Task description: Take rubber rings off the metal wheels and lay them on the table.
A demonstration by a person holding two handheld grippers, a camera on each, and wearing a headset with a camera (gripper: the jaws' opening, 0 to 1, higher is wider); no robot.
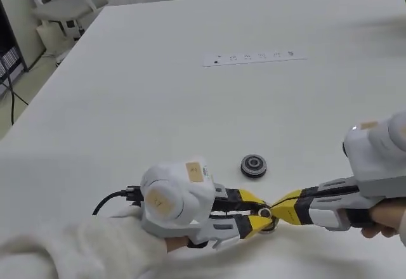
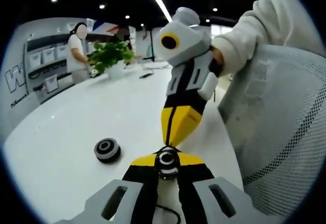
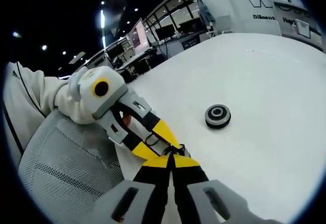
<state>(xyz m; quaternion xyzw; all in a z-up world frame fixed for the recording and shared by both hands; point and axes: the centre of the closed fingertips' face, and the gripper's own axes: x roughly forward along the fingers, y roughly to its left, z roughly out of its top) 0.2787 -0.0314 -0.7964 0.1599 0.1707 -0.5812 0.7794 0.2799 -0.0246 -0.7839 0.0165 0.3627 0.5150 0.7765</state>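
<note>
Left gripper (image 1: 255, 220), at lower left in the head view: jaws closed narrowly on a metal wheel (image 2: 167, 162), near the table (image 1: 190, 101) edge. Second wheel (image 1: 254, 165) lies on the table just beyond the tips. Right gripper (image 1: 277, 212), entering from the right: jaws drawn together, tips touching the held wheel; whether they grip its rubber ring cannot be told.

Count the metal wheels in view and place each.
2. One wheel lies free on the table. The second wheel is clamped in the left gripper, the right gripper's tips at it.
</note>
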